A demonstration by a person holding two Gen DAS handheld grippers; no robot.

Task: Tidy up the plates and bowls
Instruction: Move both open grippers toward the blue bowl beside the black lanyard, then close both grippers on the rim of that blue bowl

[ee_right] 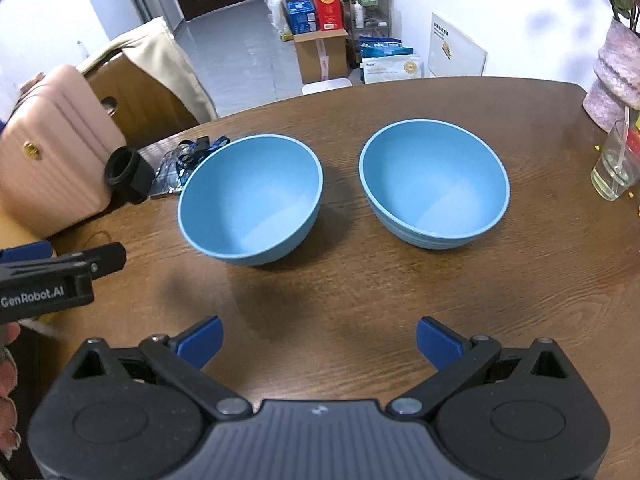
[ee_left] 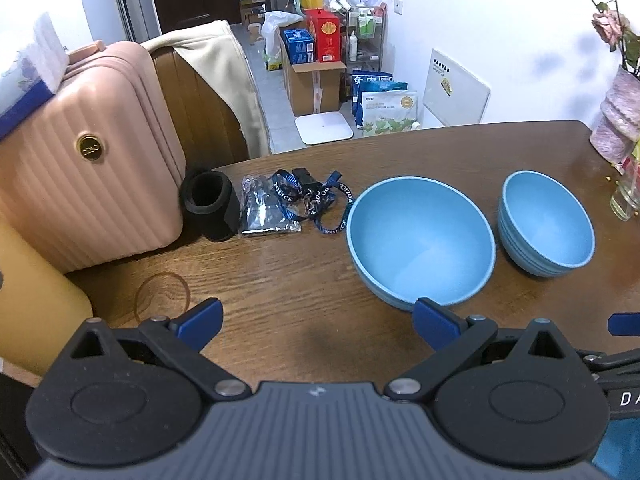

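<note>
Left hand-held gripper (ee_left: 318, 322) fills the bottom of the left wrist view, blue pads wide apart, holding nothing, above bare wood. Right hand-held gripper (ee_right: 319, 338) at bottom of the right wrist view, pads also spread, empty.

Two blue bowls sit upright on the bench (ee_right: 360, 300), side by side, not touching. Left bowl (ee_right: 250, 200) is centre-left of the right view, right bowl (ee_right: 434, 184) centre-right. In the left view the right pad overlaps the left bowl's near rim; contact can't be told. No plates in view.

Handling, as a guess: matte plastic or melamine look, likely light, stiff, not very fragile. Smooth curved walls would slip, so pinch the near rim, one pad inside and one outside. The right bowl has ribbed outer sides, maybe slightly better grip. Nesting one in the other looks plausible.

Surface: dark brown wood grain, slight sheen, a ring stain lower left of the left view. Clutter at upper left: pink suitcase (ee_left: 80, 152), black cup (ee_left: 208, 204), lanyard (ee_left: 316, 200). Vase (ee_right: 614, 76) and glass (ee_right: 614, 168) at right edge. Tiled floor, boxes, white walls behind.
</note>
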